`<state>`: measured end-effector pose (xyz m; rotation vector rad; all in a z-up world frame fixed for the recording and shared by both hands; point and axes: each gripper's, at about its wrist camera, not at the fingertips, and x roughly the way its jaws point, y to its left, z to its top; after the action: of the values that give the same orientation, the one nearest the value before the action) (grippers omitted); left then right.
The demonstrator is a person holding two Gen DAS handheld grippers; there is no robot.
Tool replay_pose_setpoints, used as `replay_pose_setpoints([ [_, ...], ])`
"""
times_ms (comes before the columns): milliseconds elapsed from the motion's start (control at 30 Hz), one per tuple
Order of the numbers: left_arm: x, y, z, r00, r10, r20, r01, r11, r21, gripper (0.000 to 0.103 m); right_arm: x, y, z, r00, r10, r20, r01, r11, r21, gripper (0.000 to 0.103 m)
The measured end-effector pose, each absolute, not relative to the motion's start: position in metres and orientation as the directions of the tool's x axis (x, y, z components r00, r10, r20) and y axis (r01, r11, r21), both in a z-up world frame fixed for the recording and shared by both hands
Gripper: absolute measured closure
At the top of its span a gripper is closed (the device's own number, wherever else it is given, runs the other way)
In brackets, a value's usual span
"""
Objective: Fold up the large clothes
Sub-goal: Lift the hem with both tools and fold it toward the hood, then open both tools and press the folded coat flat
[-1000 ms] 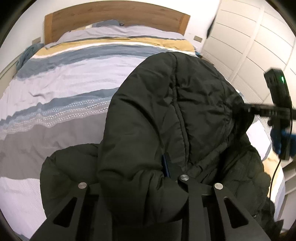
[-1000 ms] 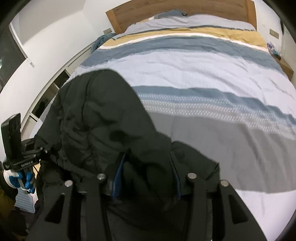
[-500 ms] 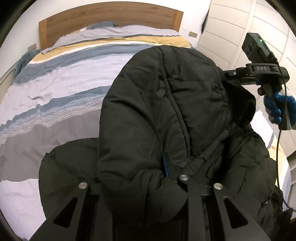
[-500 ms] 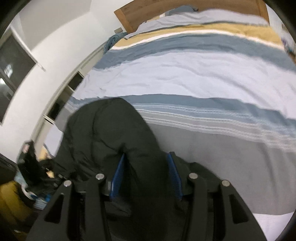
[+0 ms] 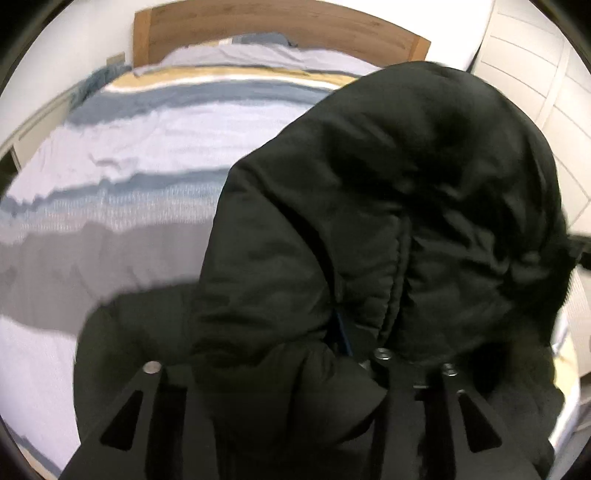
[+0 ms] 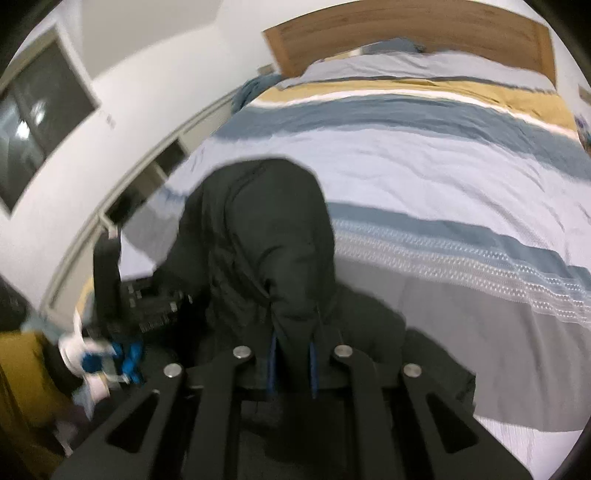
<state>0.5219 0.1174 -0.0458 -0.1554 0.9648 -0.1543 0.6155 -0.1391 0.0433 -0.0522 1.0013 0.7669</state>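
Observation:
A black puffy hooded jacket (image 5: 406, 184) hangs bunched over the foot of the bed, its hood raised. My left gripper (image 5: 266, 343) has a thick roll of the jacket between its jaws, which are opening. One blue pad (image 5: 341, 332) shows against the fabric; the other is buried. In the right wrist view the jacket (image 6: 266, 229) rises in front of my right gripper (image 6: 293, 354), shut on a thin fold between its blue pads (image 6: 273, 365). The left gripper's body (image 6: 107, 273) and a blue-gloved hand (image 6: 129, 358) show at the left.
The bed's striped duvet (image 6: 443, 166) in blue, grey and mustard spreads ahead to a wooden headboard (image 5: 258, 26). White wardrobe doors (image 5: 535, 74) stand on the right. A low white shelf unit (image 6: 147, 177) and a dark window (image 6: 37, 110) line the left wall.
My right gripper's jaws have closed from a thick bunch of jacket to a thin fold and swung sideways. My left jaws have spread a little, and the hood now fills more of that view.

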Motion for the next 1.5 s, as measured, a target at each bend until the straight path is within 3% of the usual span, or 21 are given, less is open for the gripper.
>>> replay_pose_setpoints([
  [33,0.511,0.120,-0.044,0.555,-0.212,-0.804,0.059,0.975,-0.216,0.058,0.601,-0.138,0.035,0.300,0.539,-0.787,-0.611,0.742,0.275,0.091],
  [167,0.471,0.137,-0.025,0.561,-0.233,-0.794,0.020,0.963,-0.268,0.021,0.568,-0.144,0.009,0.280,0.511,-0.812,-0.601,0.753,0.267,0.091],
  [433,0.427,0.175,0.017,0.598,-0.275,-0.753,-0.090,0.910,-0.405,0.020,0.533,-0.155,-0.019,0.279,0.461,-0.842,-0.587,0.776,0.230,0.091],
  [733,0.489,0.154,0.044,0.599,-0.314,-0.737,-0.083,0.891,-0.447,0.020,0.531,-0.155,-0.022,0.295,0.429,-0.854,-0.590,0.785,0.190,0.091],
  [1033,0.485,0.102,-0.006,0.483,-0.236,-0.843,-0.064,0.951,-0.303,0.020,0.528,-0.167,-0.018,0.292,0.439,-0.850,-0.564,0.797,0.218,0.089],
  [1267,0.476,0.094,-0.017,0.474,-0.202,-0.857,-0.048,0.966,-0.254,0.020,0.522,-0.210,0.038,0.362,0.420,-0.832,-0.504,0.839,0.204,0.088],
  [1333,0.476,0.092,-0.019,0.475,-0.197,-0.858,-0.045,0.968,-0.247,0.020,0.529,-0.209,0.057,0.388,0.439,-0.810,-0.496,0.840,0.218,0.070],
  [1367,0.477,0.092,-0.019,0.477,-0.194,-0.857,-0.046,0.968,-0.245,0.020,0.533,-0.206,0.062,0.389,0.456,-0.801,-0.497,0.836,0.234,0.051],
  [1500,0.473,0.087,-0.023,0.493,-0.167,-0.854,-0.041,0.976,-0.215,0.020,0.543,-0.176,0.062,0.344,0.537,-0.770,-0.510,0.796,0.327,0.048],
])
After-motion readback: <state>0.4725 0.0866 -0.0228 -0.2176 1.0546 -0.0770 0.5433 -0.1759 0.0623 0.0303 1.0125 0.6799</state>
